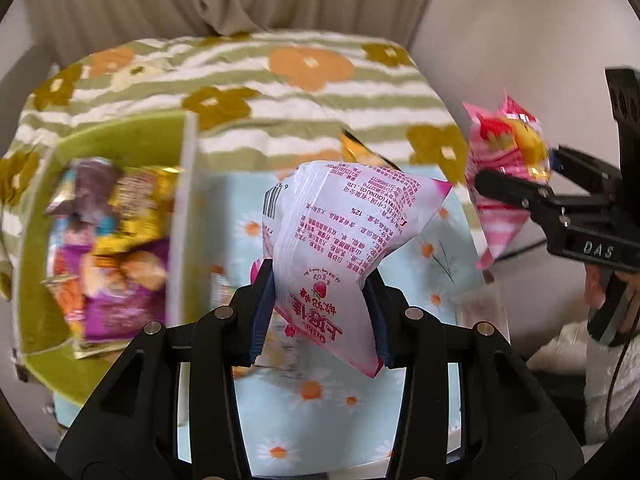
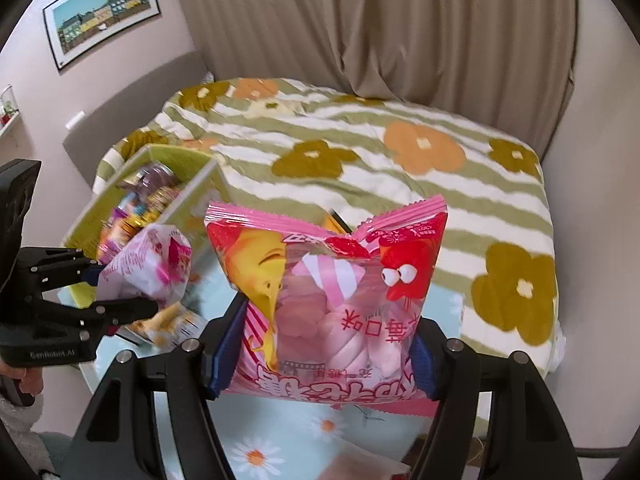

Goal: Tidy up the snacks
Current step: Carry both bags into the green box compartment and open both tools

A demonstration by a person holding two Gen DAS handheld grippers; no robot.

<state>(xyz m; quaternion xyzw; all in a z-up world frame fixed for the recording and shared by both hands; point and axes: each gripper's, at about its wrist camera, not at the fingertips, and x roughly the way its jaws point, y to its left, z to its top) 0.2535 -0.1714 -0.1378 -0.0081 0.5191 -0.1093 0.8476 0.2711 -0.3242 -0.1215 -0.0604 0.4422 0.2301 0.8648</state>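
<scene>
My left gripper (image 1: 320, 308) is shut on a white and pink strawberry snack packet (image 1: 340, 232), which it holds in the air above the table. To its right, my right gripper (image 1: 520, 170) is shut on a pink marshmallow bag (image 1: 504, 148). In the right wrist view the marshmallow bag (image 2: 328, 300) stands upright between the blue pads of the right gripper (image 2: 324, 356). The left gripper (image 2: 124, 288) with the strawberry packet (image 2: 148, 264) is at the left. A green box (image 1: 120, 140) (image 2: 176, 156) on the left holds several snack packets (image 1: 116, 248).
The table (image 1: 320, 420) (image 2: 280, 432) wears a light blue daisy cloth. An orange packet (image 1: 360, 150) and a yellow snack (image 2: 168, 324) lie on it. Behind are a bed with a striped flower blanket (image 2: 400, 168) and a beige curtain (image 2: 360, 20).
</scene>
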